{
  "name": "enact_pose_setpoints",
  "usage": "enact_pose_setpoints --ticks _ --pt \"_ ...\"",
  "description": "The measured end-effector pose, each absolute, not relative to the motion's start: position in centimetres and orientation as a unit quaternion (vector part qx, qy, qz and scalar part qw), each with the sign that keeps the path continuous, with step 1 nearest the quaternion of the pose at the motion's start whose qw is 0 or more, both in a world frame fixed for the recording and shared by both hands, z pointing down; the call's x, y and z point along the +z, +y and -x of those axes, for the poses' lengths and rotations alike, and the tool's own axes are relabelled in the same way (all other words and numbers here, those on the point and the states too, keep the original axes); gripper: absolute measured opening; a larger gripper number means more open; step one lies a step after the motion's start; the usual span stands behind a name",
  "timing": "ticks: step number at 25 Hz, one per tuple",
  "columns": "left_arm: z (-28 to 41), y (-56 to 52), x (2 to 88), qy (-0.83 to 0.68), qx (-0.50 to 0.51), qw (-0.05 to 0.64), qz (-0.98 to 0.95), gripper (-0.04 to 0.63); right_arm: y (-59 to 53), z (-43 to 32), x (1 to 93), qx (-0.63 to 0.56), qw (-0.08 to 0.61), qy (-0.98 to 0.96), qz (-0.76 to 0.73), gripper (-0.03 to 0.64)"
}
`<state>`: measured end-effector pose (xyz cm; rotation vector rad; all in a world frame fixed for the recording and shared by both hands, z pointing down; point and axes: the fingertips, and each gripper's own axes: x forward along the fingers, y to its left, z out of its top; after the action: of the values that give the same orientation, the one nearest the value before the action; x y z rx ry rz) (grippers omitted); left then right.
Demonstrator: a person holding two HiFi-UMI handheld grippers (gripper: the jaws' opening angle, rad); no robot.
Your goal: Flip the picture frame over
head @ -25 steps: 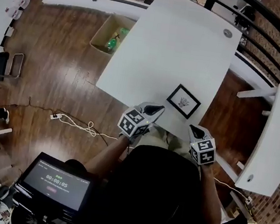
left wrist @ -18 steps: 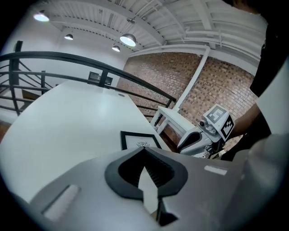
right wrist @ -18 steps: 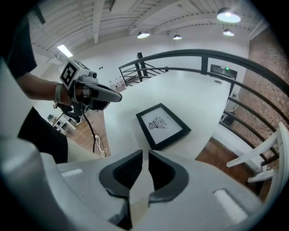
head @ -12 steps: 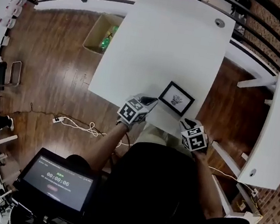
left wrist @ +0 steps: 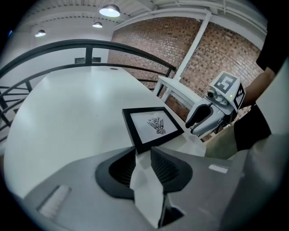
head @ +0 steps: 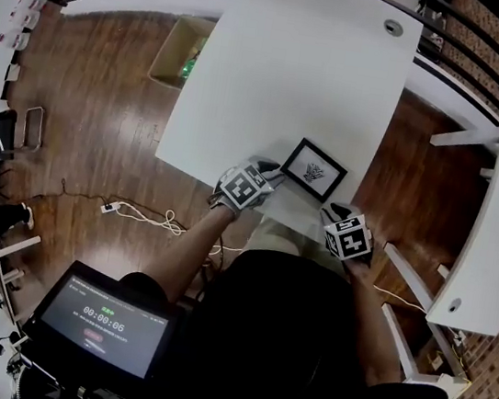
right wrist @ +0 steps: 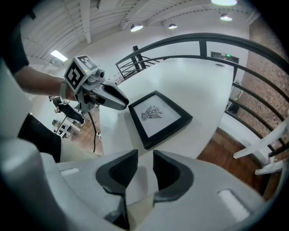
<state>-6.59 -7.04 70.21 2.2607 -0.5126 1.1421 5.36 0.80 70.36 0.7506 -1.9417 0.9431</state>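
Picture frame lies print-up at the tabletop's near edge, long axis along it, left gripper just beside its corner, right gripper farther; the 2 have jaws apart, just opening, nothing between.

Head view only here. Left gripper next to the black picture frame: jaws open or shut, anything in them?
Observer: Left gripper jaws stand apart and have just been opening. Nothing is between them; only the white table shows through the gap.
Operator: Lined up on the frame?
Observer: Looks so. In the left gripper view, the near corner of the black rectangular picture frame sits just ahead of the gap between the jaws. I can't tell whether they touch.
Operator: Right side?
Observer: Right gripper jaws are also apart, have just been opening and are empty. They are aimed at the frame's near edge.
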Motion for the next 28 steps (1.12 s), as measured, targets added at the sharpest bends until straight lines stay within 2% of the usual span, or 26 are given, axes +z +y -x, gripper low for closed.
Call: enact_pose_setpoints --ticks 13,28 --pt "6.1 -6.9 71.4 -0.178 0.475 0.264 -0.82 0.115 0.6 -4.2 71.0 0.391 0.409 -0.775 -0.28 0.089" --pt "5.6 -5.8 70.9 -0.181 0.457 0.279 -0.825 0.117 0.9 -4.6 70.8 0.394 0.412 -0.773 -0.279 0.1"
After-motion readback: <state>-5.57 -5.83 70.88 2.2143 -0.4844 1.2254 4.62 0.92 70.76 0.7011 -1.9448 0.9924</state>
